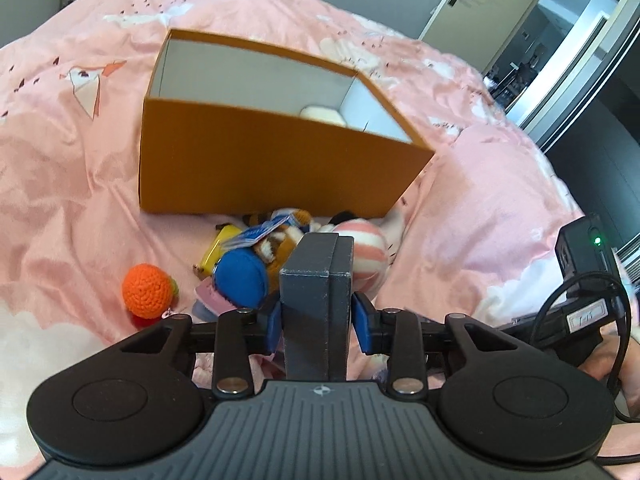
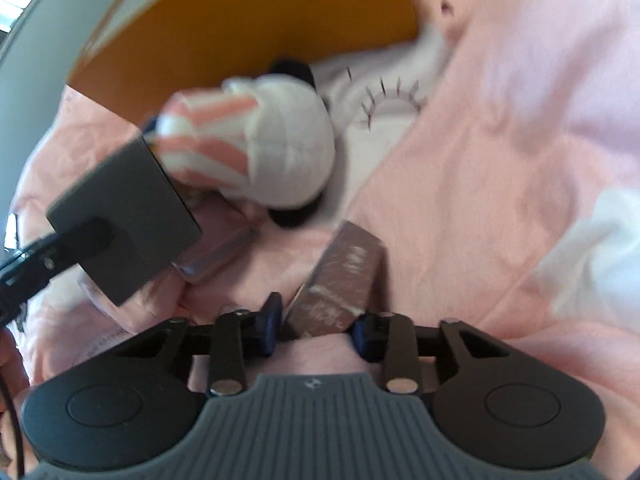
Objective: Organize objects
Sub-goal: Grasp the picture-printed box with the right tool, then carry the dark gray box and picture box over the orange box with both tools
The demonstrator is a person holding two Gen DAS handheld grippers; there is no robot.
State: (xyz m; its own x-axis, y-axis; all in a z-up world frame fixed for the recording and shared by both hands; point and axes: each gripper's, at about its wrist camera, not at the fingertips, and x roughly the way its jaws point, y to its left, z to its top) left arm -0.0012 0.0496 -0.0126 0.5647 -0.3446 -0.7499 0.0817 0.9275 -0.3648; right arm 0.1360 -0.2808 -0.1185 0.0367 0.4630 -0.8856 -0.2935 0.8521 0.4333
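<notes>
Left wrist: left tool (image 1: 316, 320) clamps one grey box (image 1: 316, 300) near one orange box (image 1: 256, 168); right tool (image 2: 318, 322) straddles one brown pack (image 2: 340, 284), grip unclear.

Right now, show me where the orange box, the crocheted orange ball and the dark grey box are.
orange box (image 1: 256, 160): left wrist view, on its front wall.
crocheted orange ball (image 1: 147, 288): left wrist view, on its round middle.
dark grey box (image 1: 316, 304): left wrist view, on its front face.
</notes>
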